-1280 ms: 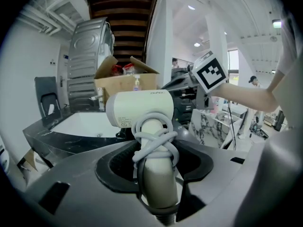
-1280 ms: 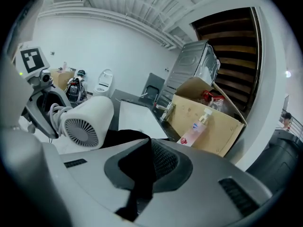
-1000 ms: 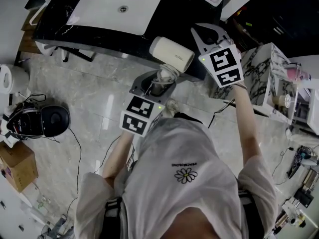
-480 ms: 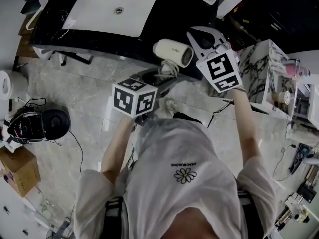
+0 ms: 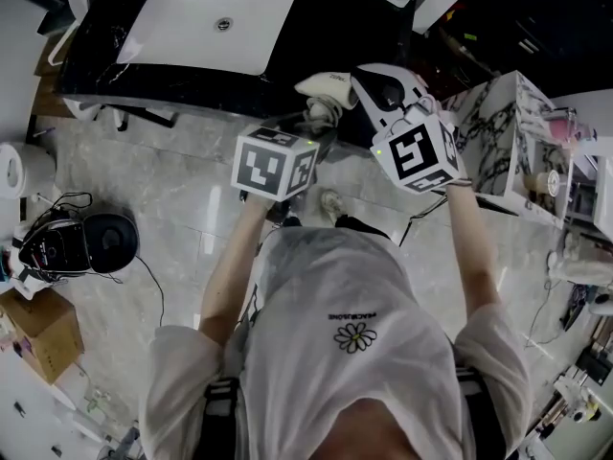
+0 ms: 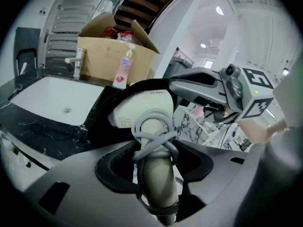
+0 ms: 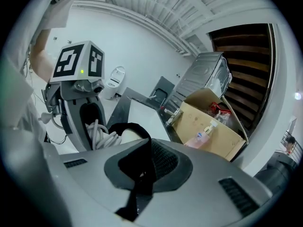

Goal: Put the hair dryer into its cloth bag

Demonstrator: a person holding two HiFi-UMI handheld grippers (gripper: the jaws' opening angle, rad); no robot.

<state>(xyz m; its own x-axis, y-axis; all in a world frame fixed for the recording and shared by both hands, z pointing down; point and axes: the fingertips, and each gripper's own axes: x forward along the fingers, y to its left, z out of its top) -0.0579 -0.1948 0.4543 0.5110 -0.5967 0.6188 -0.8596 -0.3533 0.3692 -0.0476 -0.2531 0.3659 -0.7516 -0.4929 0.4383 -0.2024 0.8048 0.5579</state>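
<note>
My left gripper is shut on the handle of the cream hair dryer, whose grey cord is wound round the handle. A black cloth bag wraps round the dryer's head. My right gripper is shut on a fold of that bag, holding its mouth over the dryer; the cord shows beside it. In the head view the dryer lies between the left gripper and the right gripper, over the counter's edge. The bag's far end is hidden.
A black counter holds a white sink with a faucet. Behind stand a cardboard box and a pink bottle. A marble cabinet is at the right. A black round device sits on the floor.
Both grippers moved up the head view toward the counter and closer together. The left gripper rolled. The dryer's head went from plain view to partly hidden under the right gripper.
</note>
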